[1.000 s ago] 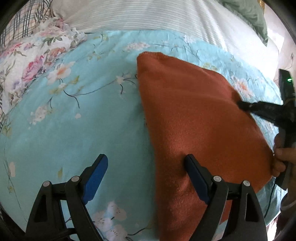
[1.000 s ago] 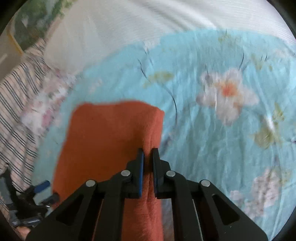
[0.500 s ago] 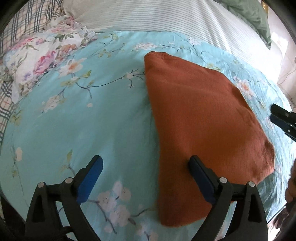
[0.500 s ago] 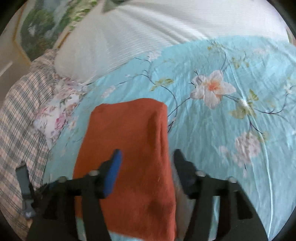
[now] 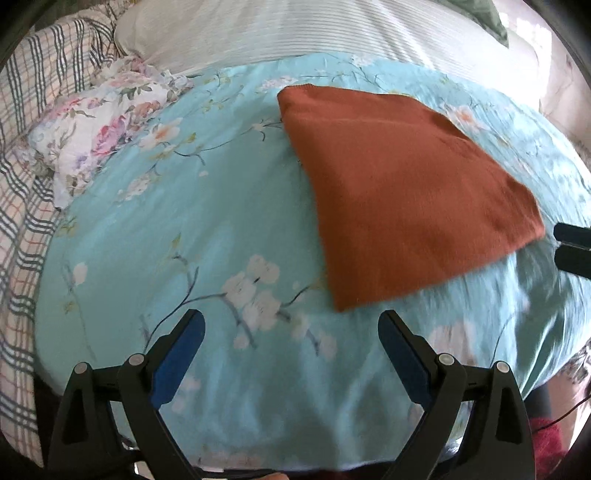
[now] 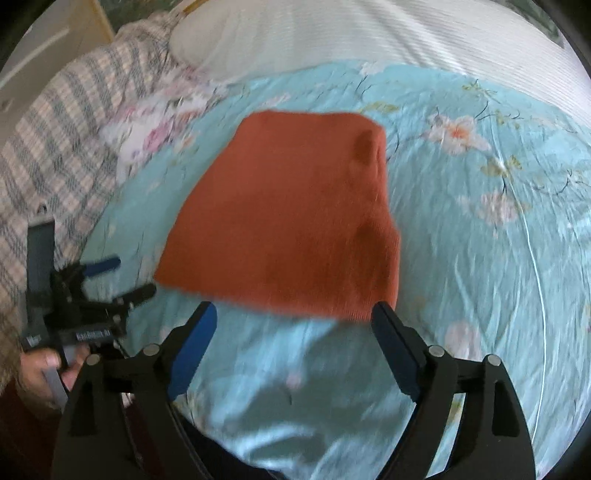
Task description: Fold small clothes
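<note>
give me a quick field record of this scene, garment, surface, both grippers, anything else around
garment: rust-orange knit piece, folded into a rough rectangle, lying flat
surface: light blue floral bedspread
left gripper: fingers wide apart, nothing between them, over bare bedspread short of the garment's near corner
right gripper: jaws opening, nothing gripped, just short of the garment's near edge
contact: neither gripper touches the garment
nearby: white floral cloth, plaid blanket, white striped pillow
hand: person's hand on the left gripper's handle
</note>
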Action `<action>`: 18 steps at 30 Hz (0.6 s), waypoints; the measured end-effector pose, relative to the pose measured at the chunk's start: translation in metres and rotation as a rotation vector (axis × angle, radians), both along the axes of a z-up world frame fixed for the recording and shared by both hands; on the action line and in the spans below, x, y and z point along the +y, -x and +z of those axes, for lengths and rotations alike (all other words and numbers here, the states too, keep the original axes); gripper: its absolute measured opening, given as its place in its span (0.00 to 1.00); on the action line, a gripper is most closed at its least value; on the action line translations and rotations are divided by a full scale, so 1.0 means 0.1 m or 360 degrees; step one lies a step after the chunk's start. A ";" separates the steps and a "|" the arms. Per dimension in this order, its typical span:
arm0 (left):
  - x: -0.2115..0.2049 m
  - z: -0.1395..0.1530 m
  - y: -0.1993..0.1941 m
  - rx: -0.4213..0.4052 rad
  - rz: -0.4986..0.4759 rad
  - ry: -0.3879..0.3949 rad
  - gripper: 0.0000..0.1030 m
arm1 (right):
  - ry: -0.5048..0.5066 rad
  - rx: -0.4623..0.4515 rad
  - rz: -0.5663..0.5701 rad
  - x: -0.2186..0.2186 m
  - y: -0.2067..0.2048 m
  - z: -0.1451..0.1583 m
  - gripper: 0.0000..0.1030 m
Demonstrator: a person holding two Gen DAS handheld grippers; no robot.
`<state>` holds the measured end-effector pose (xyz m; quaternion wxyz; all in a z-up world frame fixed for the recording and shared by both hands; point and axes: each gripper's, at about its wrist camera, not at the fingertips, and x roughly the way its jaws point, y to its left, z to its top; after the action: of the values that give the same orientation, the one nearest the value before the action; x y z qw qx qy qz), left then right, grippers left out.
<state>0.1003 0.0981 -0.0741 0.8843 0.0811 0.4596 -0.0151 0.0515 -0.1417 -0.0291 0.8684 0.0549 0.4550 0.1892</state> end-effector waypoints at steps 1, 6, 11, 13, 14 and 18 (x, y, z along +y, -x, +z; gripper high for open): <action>0.01 0.02 0.02 -0.0003 0.0001 0.0002 0.93 | 0.0013 0.0010 0.0008 0.01 0.07 -0.01 0.84; 0.00 0.24 0.13 -0.0053 -0.0003 0.0007 0.93 | 0.0031 0.0035 0.0029 0.02 0.23 0.01 0.84; -0.06 0.47 0.18 -0.0105 -0.0044 -0.0064 0.93 | 0.0066 -0.0032 0.0045 0.03 0.28 0.20 0.86; -0.08 0.55 0.21 -0.0134 -0.0053 -0.0087 0.93 | 0.0058 -0.0059 0.0052 0.03 0.31 0.27 0.88; -0.08 0.60 0.23 -0.0155 -0.0054 -0.0094 0.93 | 0.0050 -0.0070 0.0058 0.03 0.31 0.31 0.90; -0.08 0.70 0.25 -0.0198 -0.0038 -0.0108 0.93 | 0.0048 -0.0105 0.0061 0.04 0.29 0.40 0.94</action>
<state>0.0755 0.0901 -0.0043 0.9076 0.1174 0.4031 -0.0050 0.0224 -0.1373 0.0106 0.8799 0.0266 0.4299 0.2007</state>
